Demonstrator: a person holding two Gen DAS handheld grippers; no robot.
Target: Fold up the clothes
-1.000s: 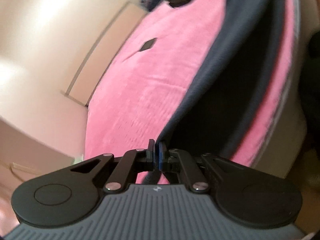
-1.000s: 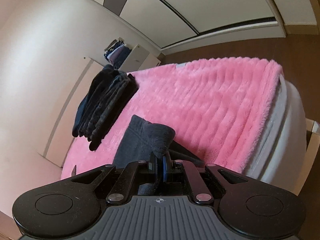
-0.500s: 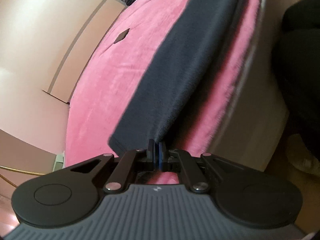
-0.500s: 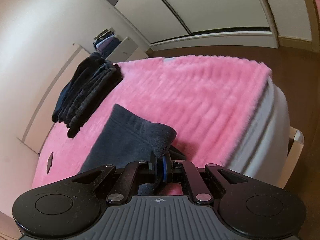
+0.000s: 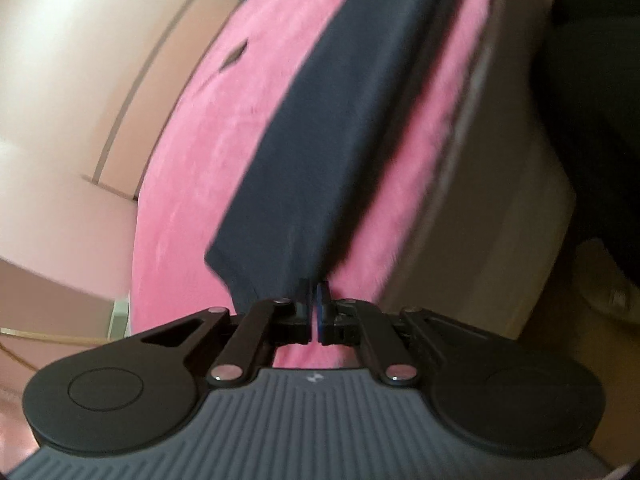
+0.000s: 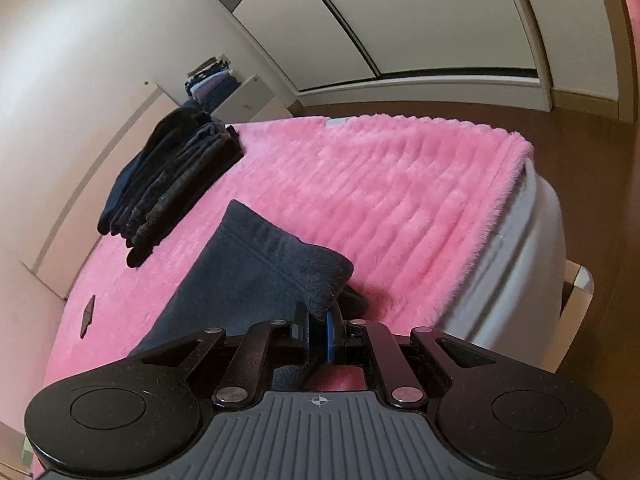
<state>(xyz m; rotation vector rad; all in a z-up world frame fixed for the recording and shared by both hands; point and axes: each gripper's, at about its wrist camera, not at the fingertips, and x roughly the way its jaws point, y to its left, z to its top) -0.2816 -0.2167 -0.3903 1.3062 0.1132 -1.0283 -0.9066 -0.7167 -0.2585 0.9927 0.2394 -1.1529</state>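
Observation:
A dark navy garment lies stretched along the near side of a bed covered by a pink fluffy blanket. My left gripper is shut on one end of it, near the bed's edge. In the right wrist view the same garment shows its ribbed hem bunched up, and my right gripper is shut on that hem. The cloth between the two grippers rests on the blanket.
A pile of dark folded clothes sits at the far side of the bed by the wall. More folded clothes lie on a white shelf beyond. A small dark object lies on the blanket. A person's dark clothing is at right.
Both grippers have drawn the garment out flatter and lower along the bed's near edge. The left view swung so the cloth now runs straight away from the fingers.

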